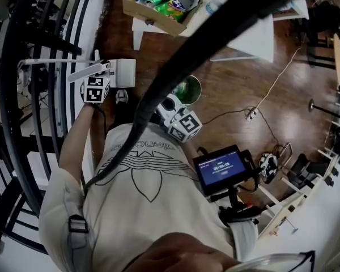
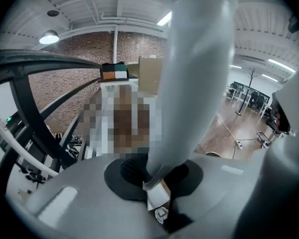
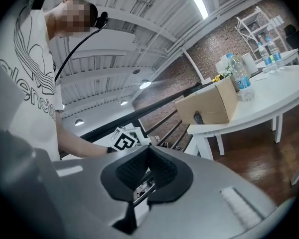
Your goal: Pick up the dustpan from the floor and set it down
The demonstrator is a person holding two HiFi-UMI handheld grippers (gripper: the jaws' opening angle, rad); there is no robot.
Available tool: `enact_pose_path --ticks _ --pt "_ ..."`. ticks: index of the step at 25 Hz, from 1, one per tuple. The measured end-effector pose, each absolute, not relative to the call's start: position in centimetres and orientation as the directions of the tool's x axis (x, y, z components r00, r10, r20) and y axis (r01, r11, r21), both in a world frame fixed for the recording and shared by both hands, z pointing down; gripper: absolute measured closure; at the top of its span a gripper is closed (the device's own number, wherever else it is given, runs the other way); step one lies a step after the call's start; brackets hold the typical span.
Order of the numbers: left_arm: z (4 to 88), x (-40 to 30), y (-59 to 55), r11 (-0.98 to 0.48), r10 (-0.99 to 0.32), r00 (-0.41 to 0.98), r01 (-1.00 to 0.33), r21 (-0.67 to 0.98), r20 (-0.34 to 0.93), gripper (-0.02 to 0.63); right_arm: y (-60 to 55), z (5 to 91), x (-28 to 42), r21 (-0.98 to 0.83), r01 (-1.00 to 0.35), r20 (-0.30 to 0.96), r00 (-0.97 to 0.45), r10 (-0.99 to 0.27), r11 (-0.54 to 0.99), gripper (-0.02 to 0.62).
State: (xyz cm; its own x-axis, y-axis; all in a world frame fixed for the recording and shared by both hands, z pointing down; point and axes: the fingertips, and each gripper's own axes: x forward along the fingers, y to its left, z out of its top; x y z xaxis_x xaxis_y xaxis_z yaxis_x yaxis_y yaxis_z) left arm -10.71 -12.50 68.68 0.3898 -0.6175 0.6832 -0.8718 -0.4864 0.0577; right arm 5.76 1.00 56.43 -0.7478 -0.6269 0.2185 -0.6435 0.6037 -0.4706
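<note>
The left gripper [image 1: 102, 72] is clamped on the dustpan's handle [image 2: 199, 73], which runs up between its jaws, so the dustpan [image 1: 124, 72] appears raised off the floor at the left, beside the black railing [image 1: 22, 95]. The right gripper [image 3: 147, 171] is closed on nothing, idle near the body. The brown wooden floor [image 1: 226, 89] spreads right, with a white table [image 1: 255, 38], a cardboard box [image 1: 158, 16] and a green bin [image 1: 188, 89] farther off.

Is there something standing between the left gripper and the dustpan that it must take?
Nothing visible does. The left gripper is closed directly on the handle of the dustpan, with the handle sitting between its jaws. The right gripper is shut and empty, away from it.
</note>
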Motion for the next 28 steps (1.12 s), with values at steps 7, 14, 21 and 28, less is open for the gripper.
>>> enact_pose_path --ticks 7,14,21,28 --pt "73.6 -10.3 -13.8 -0.519 -0.591 0.407 -0.853 0.058 0.697 0.537 2.7 57.0 5.8 -0.470 -0.673 0.253 -0.723 -0.644 0.571 0.594" --pt "76.2 -13.0 -12.9 -0.401 -0.628 0.281 -0.916 0.008 0.726 0.241 2.8 57.2 6.5 -0.460 -0.687 0.250 -0.708 -0.660 0.563 0.593" --pt "72.0 -15.2 -7.8 -0.378 -0.681 0.112 -0.900 -0.217 0.724 0.254 1.1 55.9 5.8 -0.442 -0.676 0.202 -0.716 -0.668 0.590 0.593" --pt "60.1 -5.2 -4.5 -0.618 -0.644 0.638 -0.759 0.204 0.421 0.586 -0.7 53.7 4.1 -0.357 -0.653 0.149 -0.746 -0.649 0.668 0.594"
